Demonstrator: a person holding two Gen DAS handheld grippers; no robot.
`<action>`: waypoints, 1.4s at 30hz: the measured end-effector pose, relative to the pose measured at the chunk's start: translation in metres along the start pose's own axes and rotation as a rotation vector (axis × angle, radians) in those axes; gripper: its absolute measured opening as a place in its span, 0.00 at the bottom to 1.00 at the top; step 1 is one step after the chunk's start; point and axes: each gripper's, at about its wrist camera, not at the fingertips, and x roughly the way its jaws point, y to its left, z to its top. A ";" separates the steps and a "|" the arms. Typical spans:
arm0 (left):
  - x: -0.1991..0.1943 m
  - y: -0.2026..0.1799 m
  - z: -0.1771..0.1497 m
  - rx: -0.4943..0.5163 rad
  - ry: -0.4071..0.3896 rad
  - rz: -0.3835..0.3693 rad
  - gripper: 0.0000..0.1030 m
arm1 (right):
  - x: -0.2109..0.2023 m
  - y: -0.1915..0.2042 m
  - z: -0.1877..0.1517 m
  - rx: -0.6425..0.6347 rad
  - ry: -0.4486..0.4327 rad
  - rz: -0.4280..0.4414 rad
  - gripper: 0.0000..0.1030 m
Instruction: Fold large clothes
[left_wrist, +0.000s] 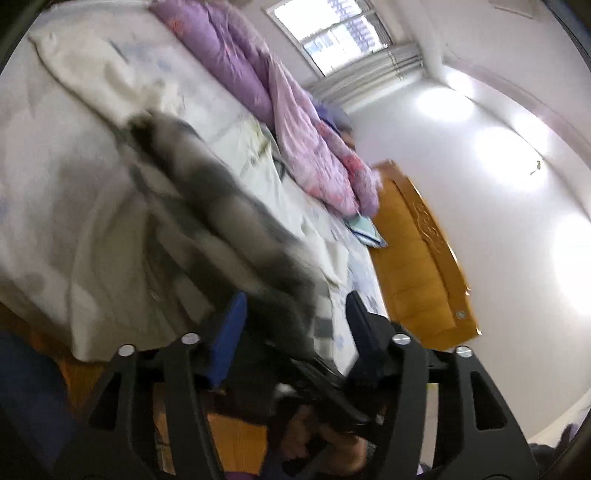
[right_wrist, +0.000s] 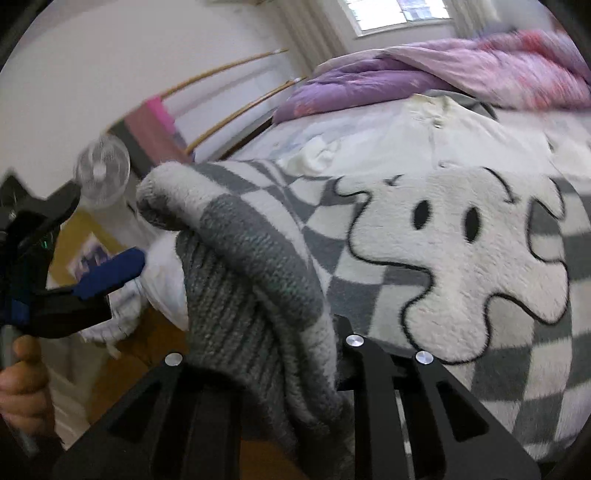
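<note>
A grey-and-white checked fleece sweater (right_wrist: 454, 243) with a white cartoon face lies on the bed. My right gripper (right_wrist: 273, 354) is shut on its grey ribbed hem (right_wrist: 236, 302), lifted and folded over; the fingertips are hidden in the fabric. In the left wrist view the sweater (left_wrist: 207, 206) is blurred and stretches from the bed down between my left gripper's (left_wrist: 295, 332) blue fingers (left_wrist: 229, 332), which stand wide apart. The left gripper also shows in the right wrist view (right_wrist: 92, 280), open and empty, left of the hem.
A white sheet (left_wrist: 55, 177) covers the bed, with a cream garment (right_wrist: 424, 129) under the sweater. A purple-pink quilt (right_wrist: 443, 74) lies along the far side. A wooden headboard (left_wrist: 417, 258), a white fan (right_wrist: 103, 170) and wooden floor (right_wrist: 147, 350) are nearby.
</note>
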 end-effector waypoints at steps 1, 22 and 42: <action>-0.001 0.000 0.002 0.017 -0.018 0.052 0.61 | -0.005 -0.003 0.002 0.024 -0.010 0.006 0.14; 0.222 -0.139 -0.018 0.444 0.127 0.148 0.61 | -0.180 -0.104 -0.026 0.524 -0.315 0.011 0.14; 0.288 -0.154 -0.056 0.476 0.328 0.106 0.55 | -0.197 -0.218 -0.064 0.755 -0.247 -0.168 0.14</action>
